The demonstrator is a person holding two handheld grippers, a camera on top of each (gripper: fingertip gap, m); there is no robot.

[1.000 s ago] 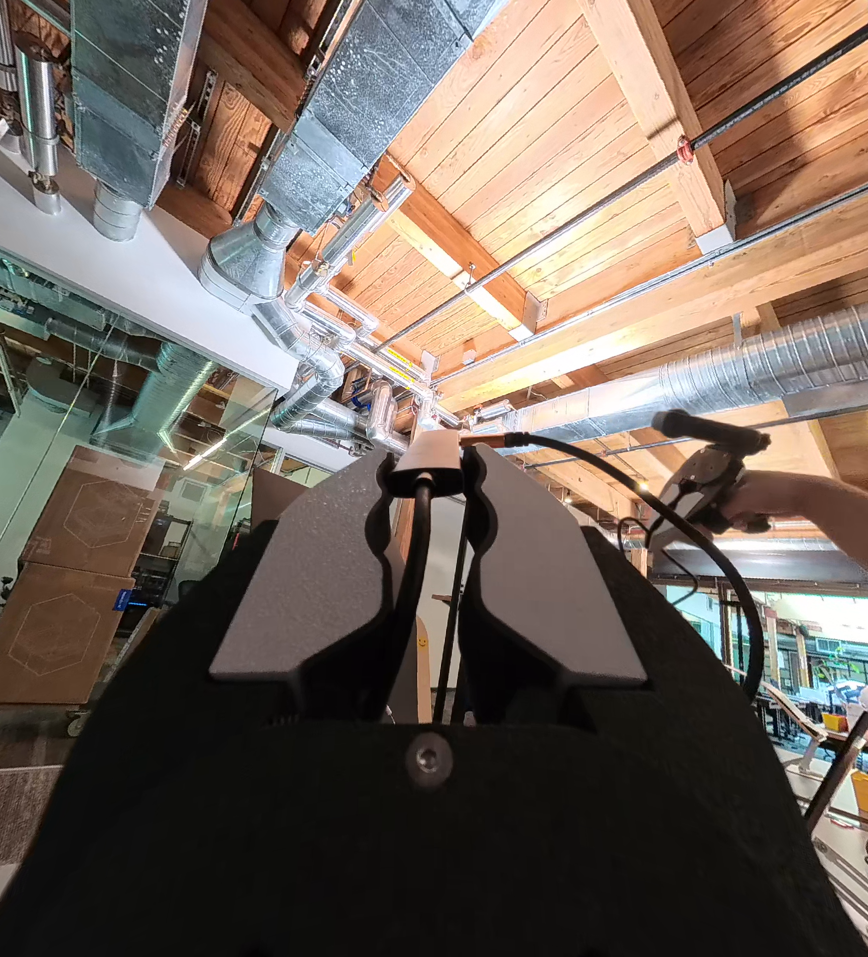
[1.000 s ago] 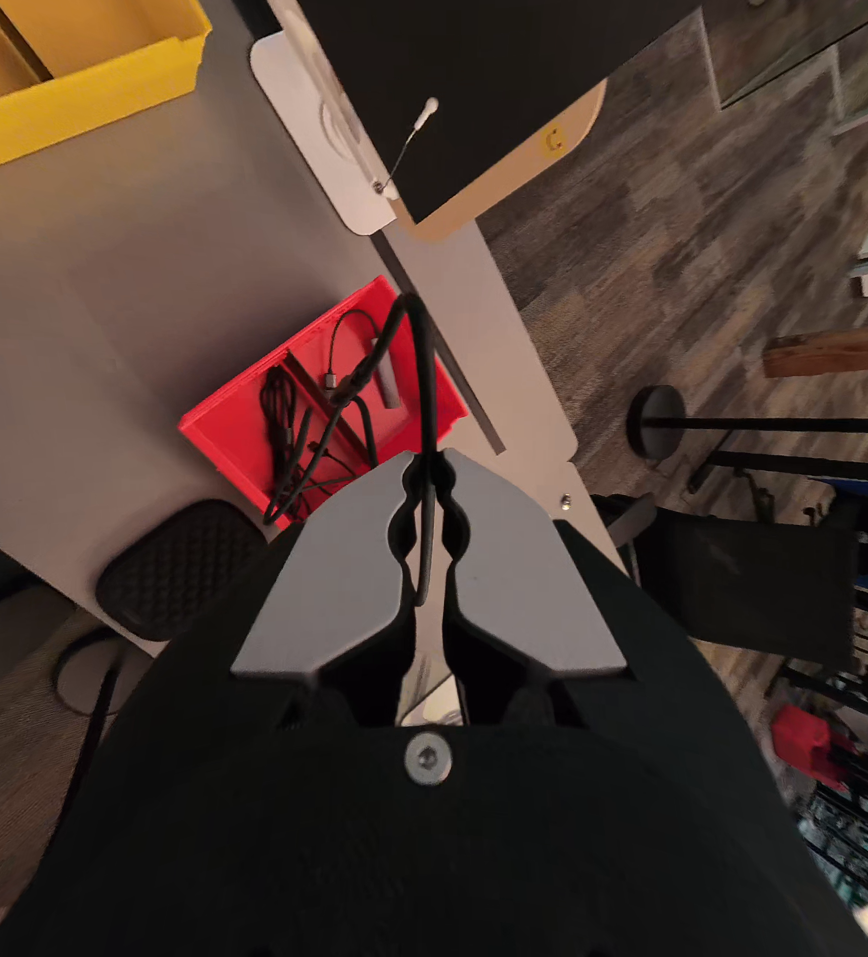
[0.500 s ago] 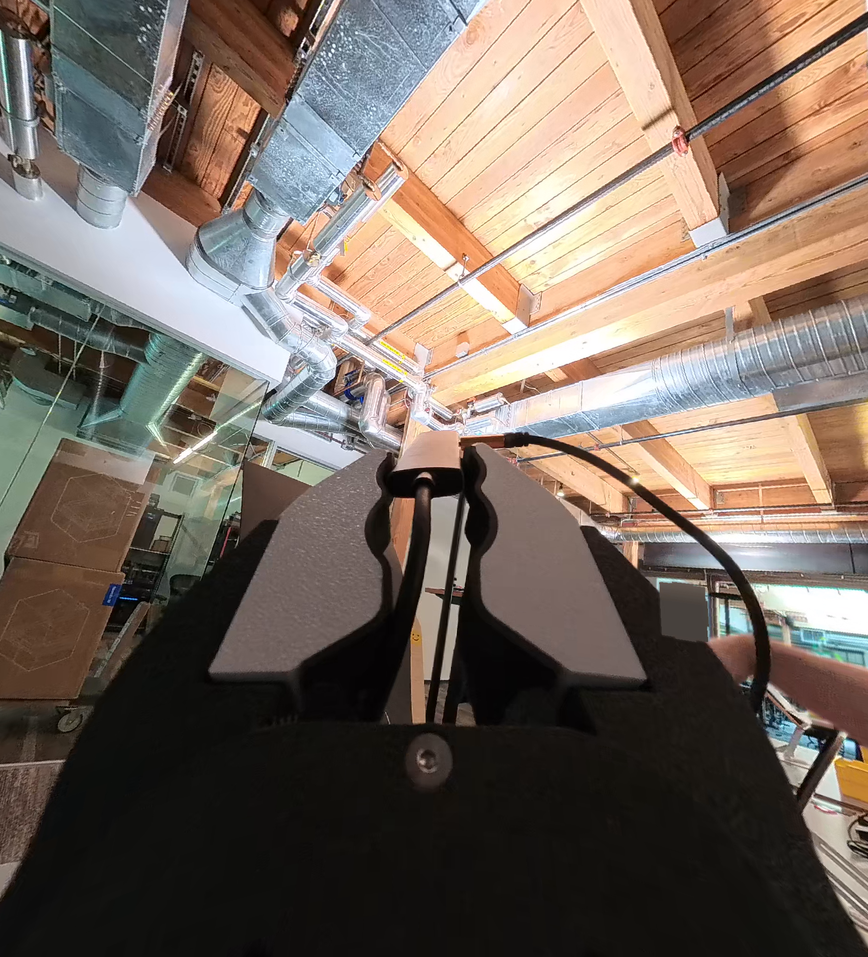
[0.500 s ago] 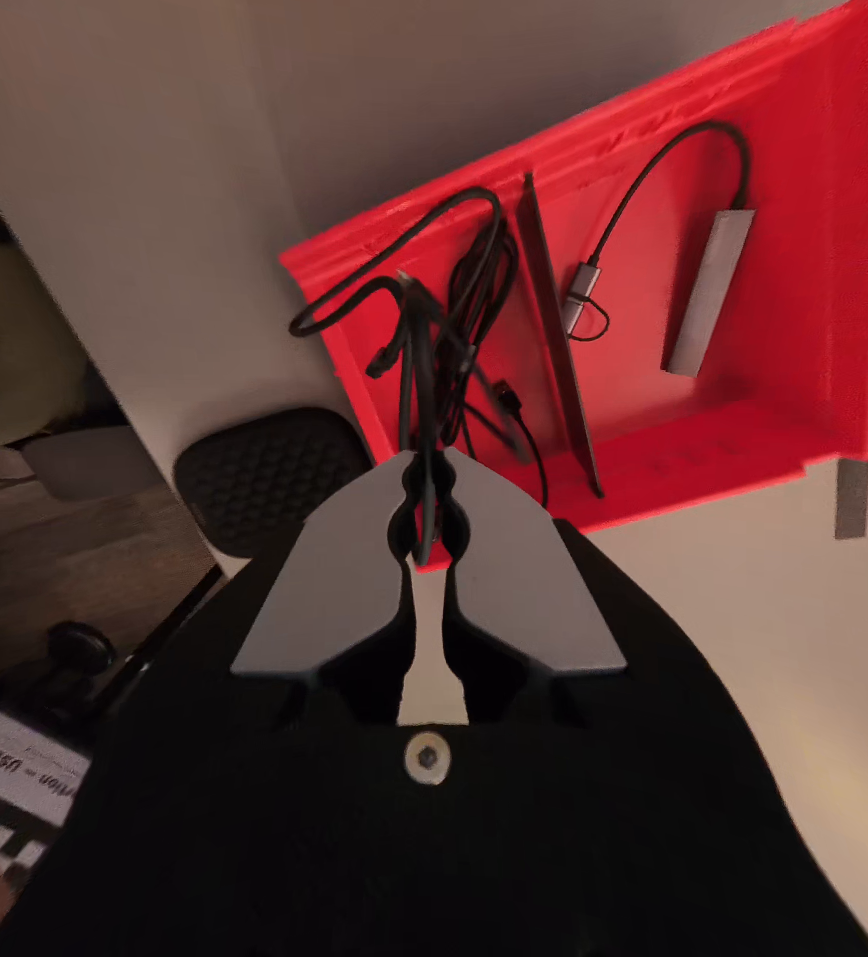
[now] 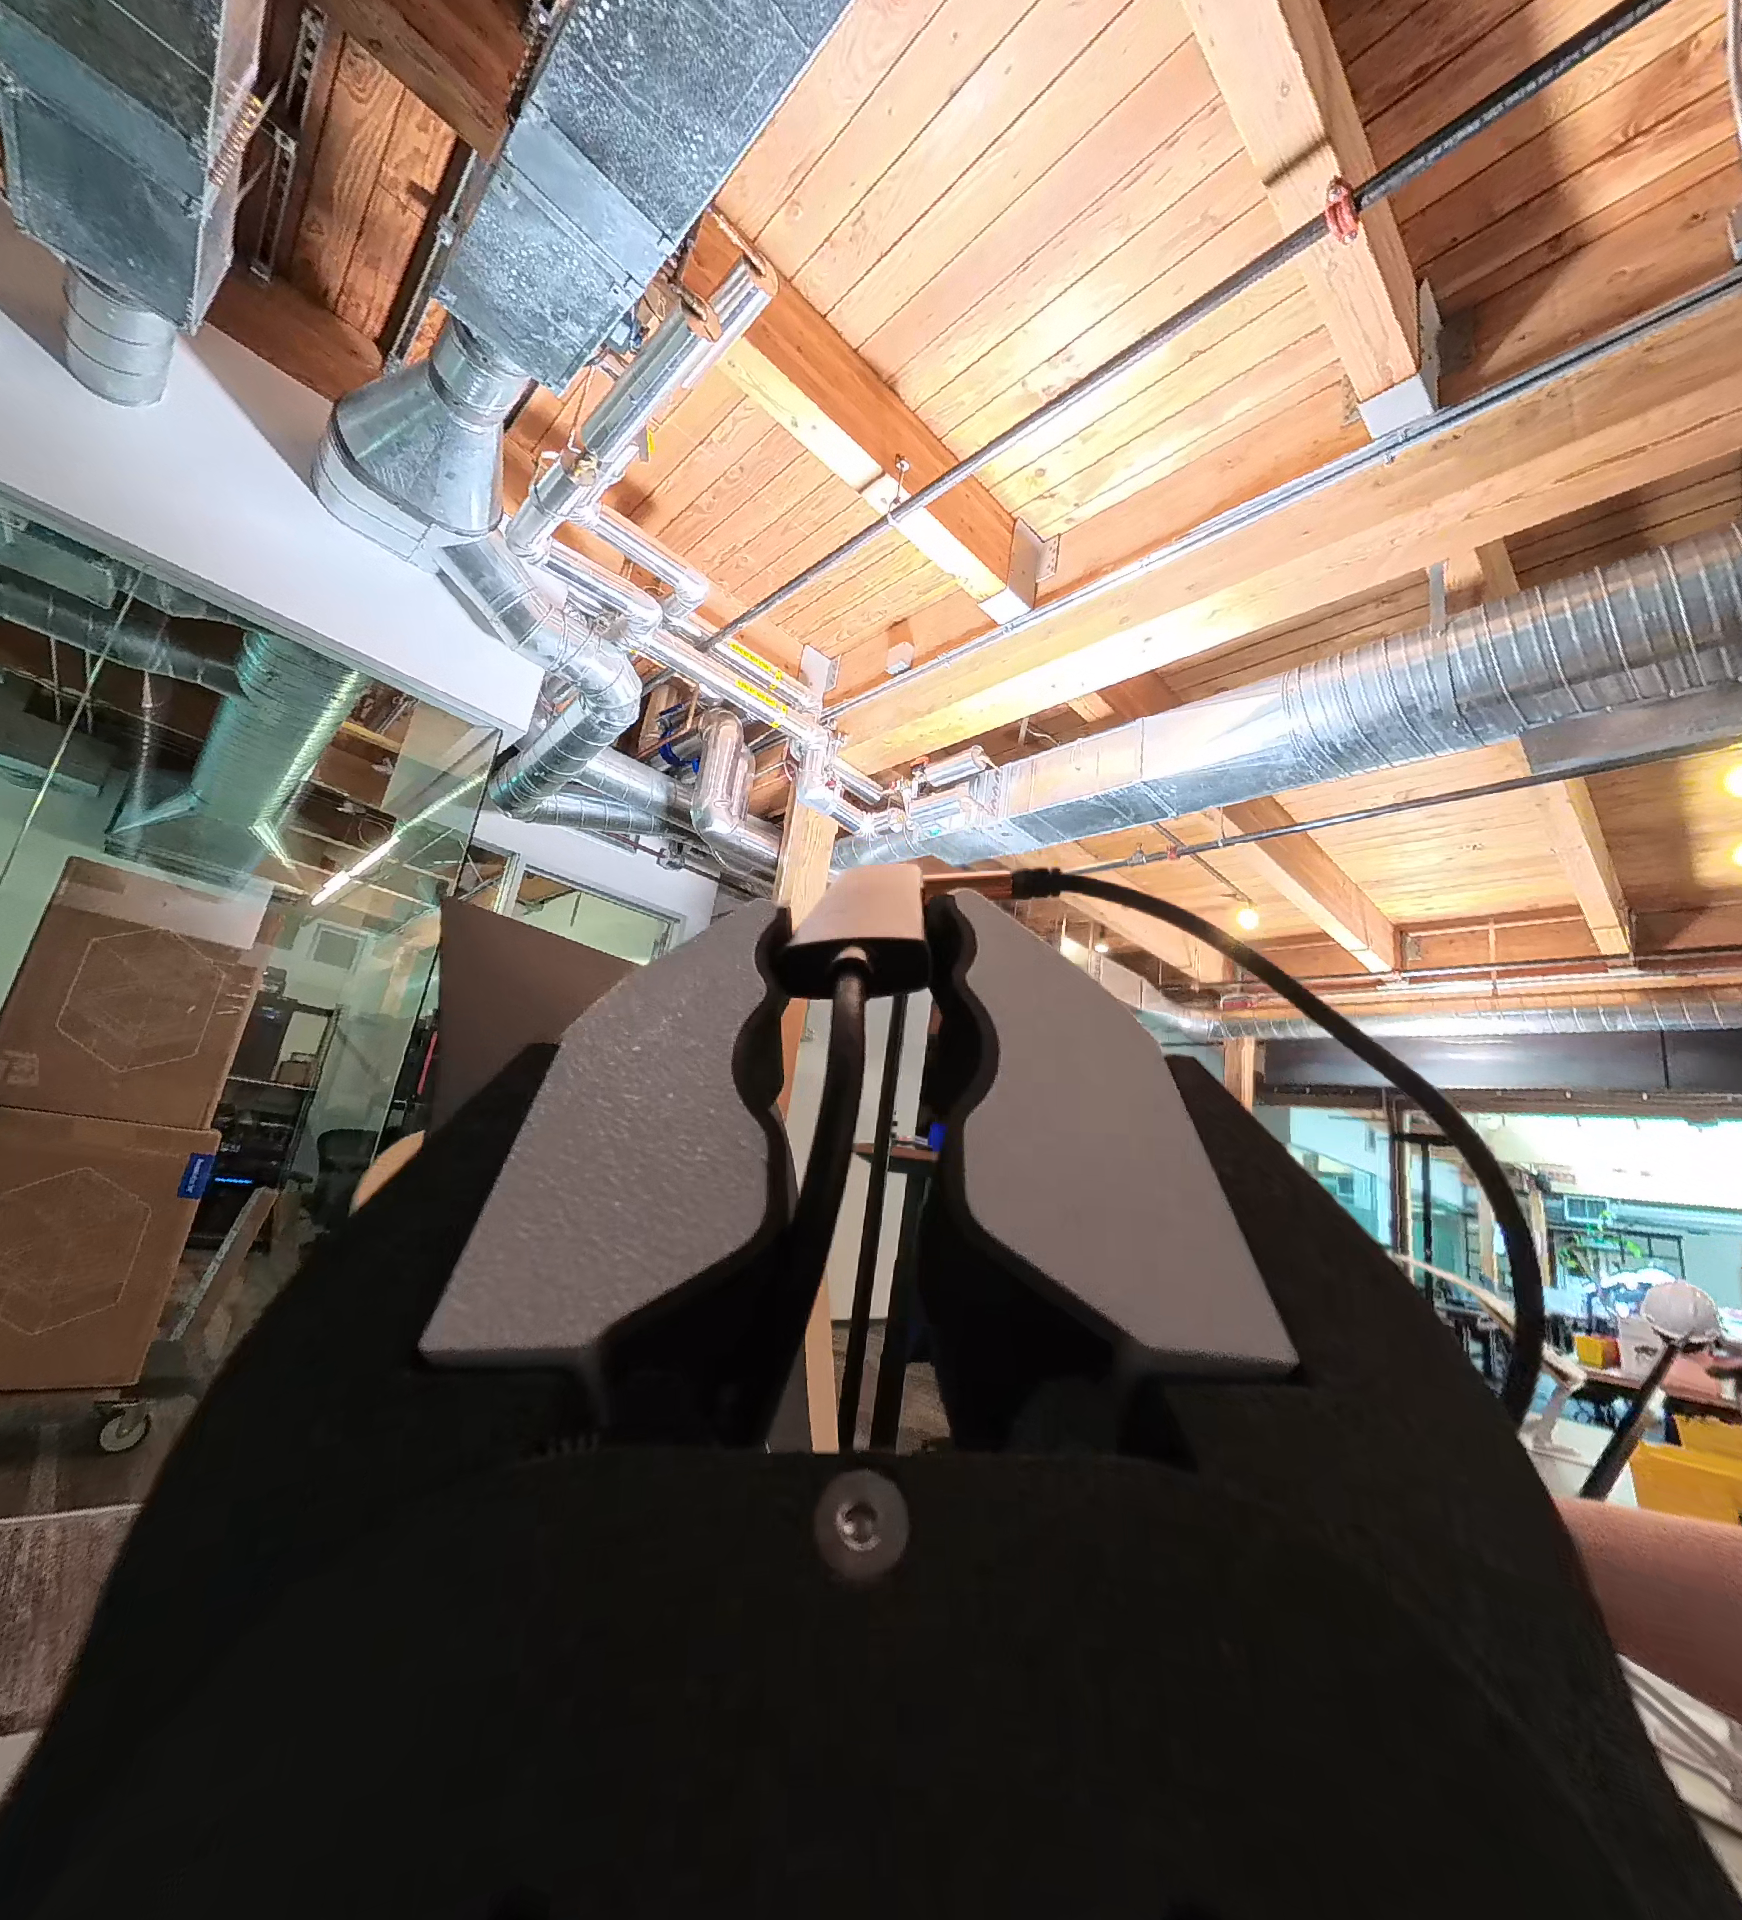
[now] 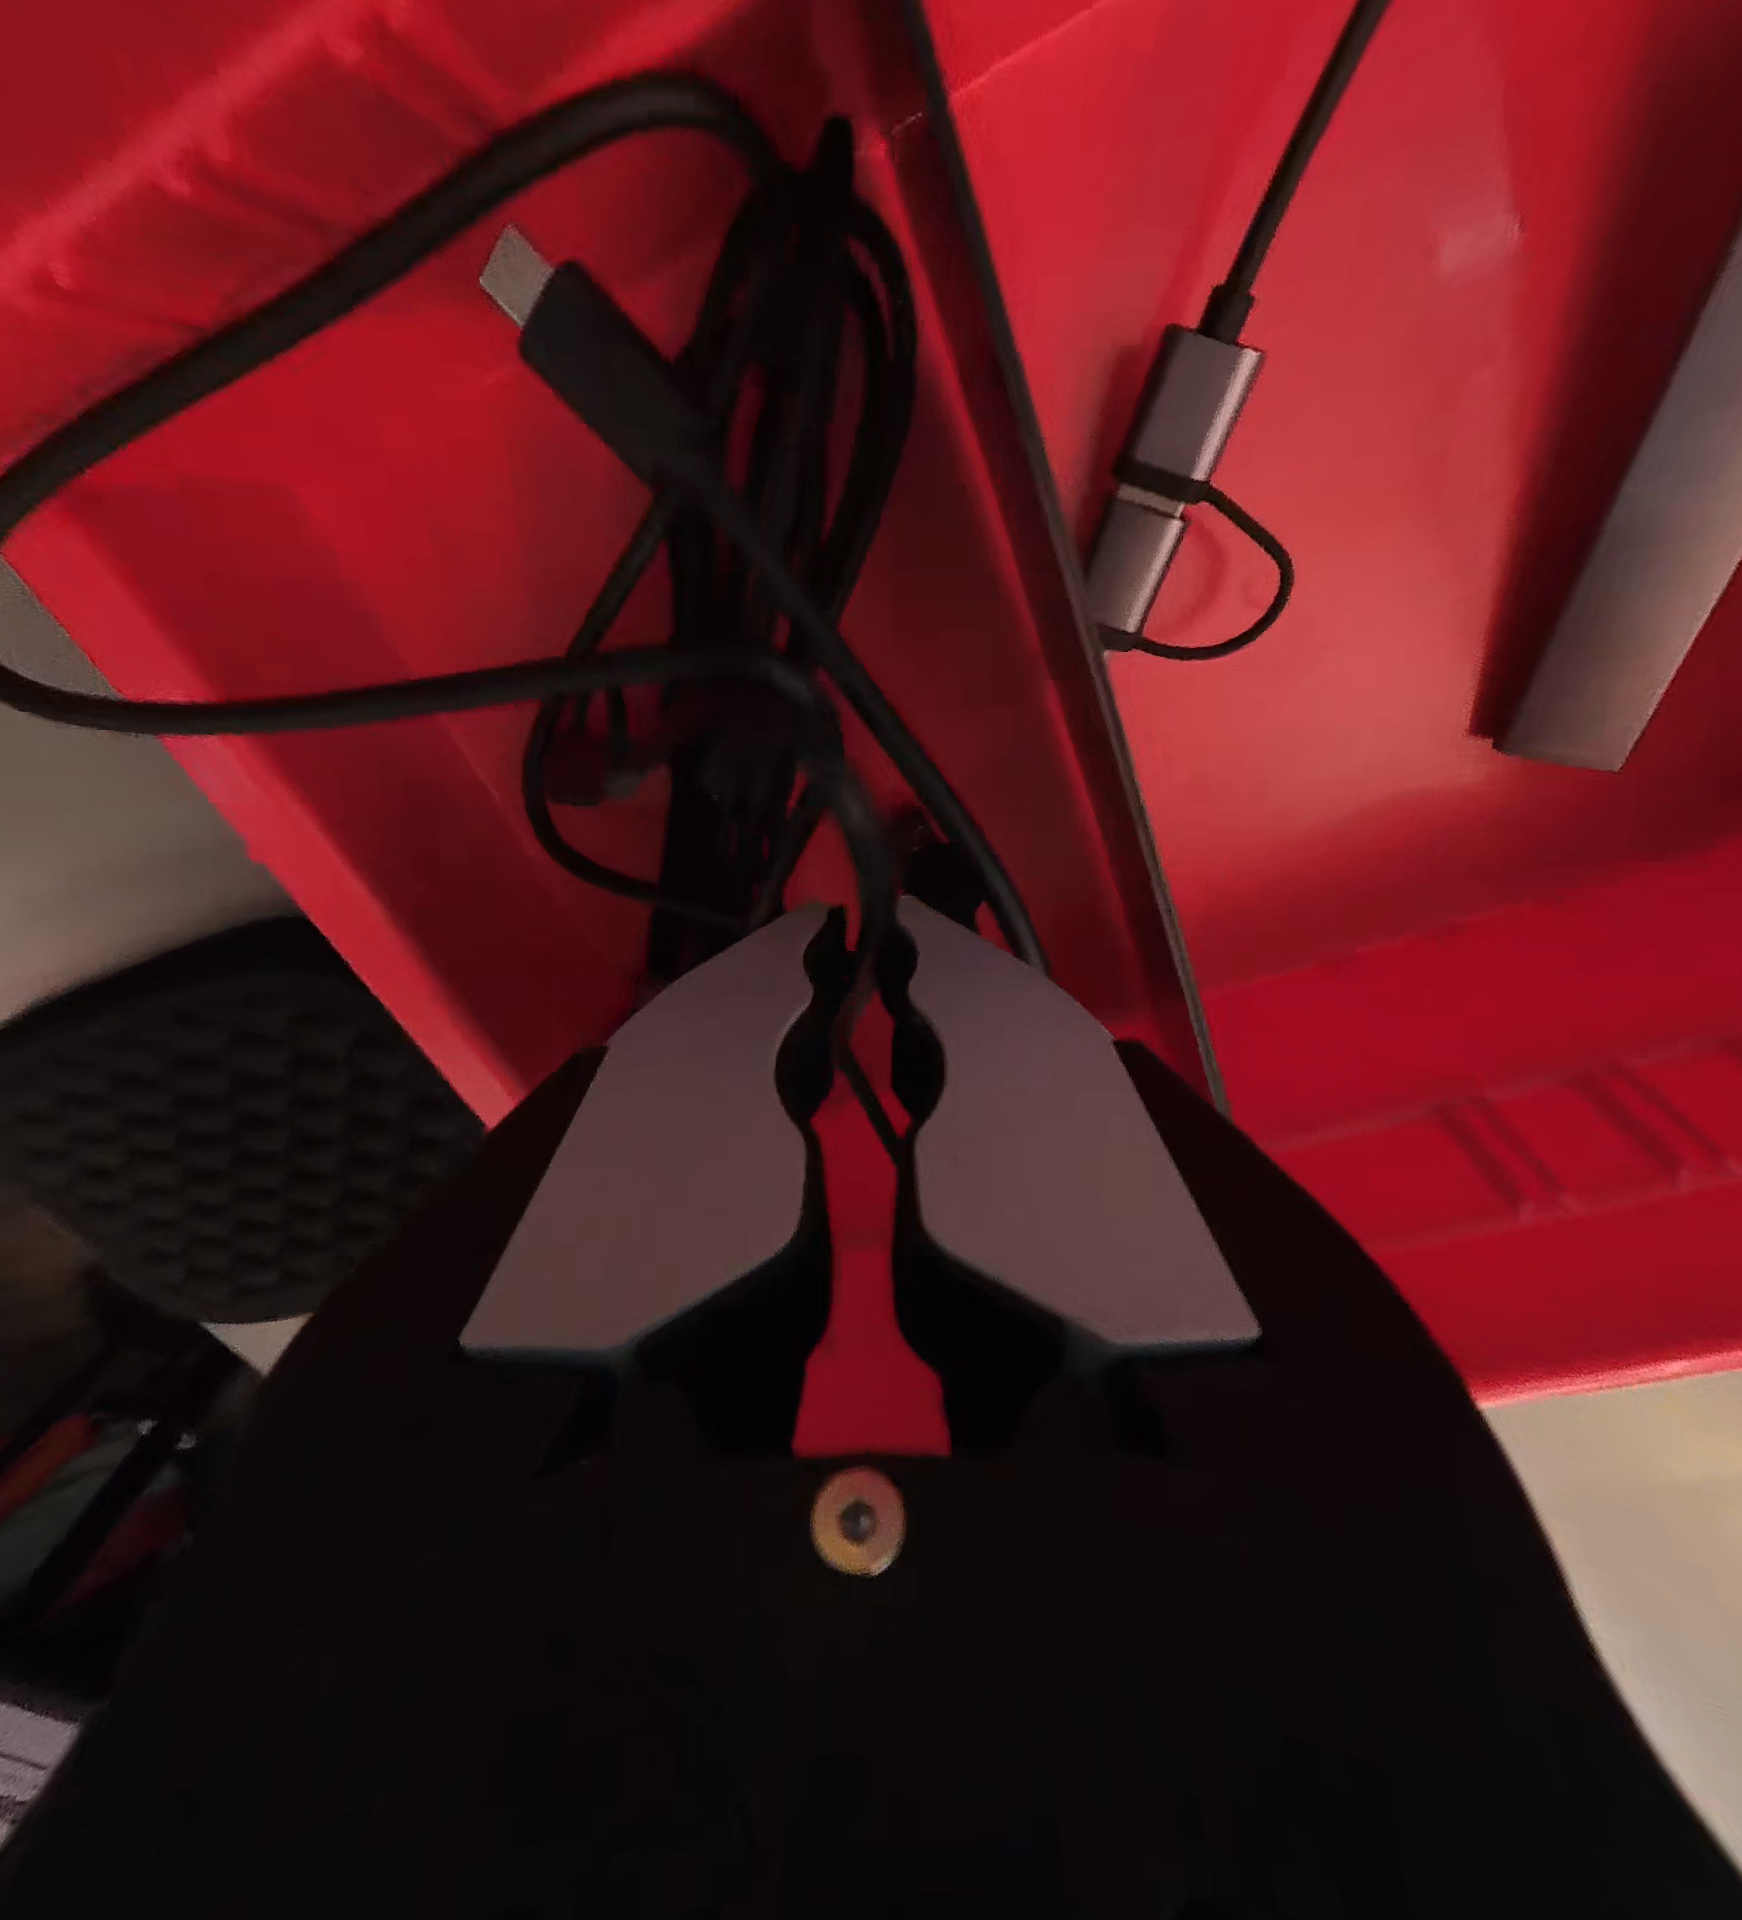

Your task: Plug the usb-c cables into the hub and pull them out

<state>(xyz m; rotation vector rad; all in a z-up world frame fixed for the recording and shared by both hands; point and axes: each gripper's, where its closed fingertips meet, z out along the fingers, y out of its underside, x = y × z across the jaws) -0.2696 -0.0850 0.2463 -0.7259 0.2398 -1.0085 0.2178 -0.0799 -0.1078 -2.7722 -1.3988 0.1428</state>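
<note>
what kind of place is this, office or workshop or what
Most likely a converted industrial loft used as an office or lab workspace. Overhead are exposed wooden beams and bare silver air ducts; a glass wall closes off a room, and a red bin of cables sits on a pale desk.

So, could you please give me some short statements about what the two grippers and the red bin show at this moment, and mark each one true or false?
1. The left gripper is shut on a grey hub. True.
2. The left wrist view looks down at a table. False: it looks up at a wooden ceiling with metal ducts.
3. The right gripper holds a black cable over the red bin. True.
4. The red bin has no divider. False: a divider splits it into two compartments.
5. A second grey hub lies in the right compartment. True.
</note>
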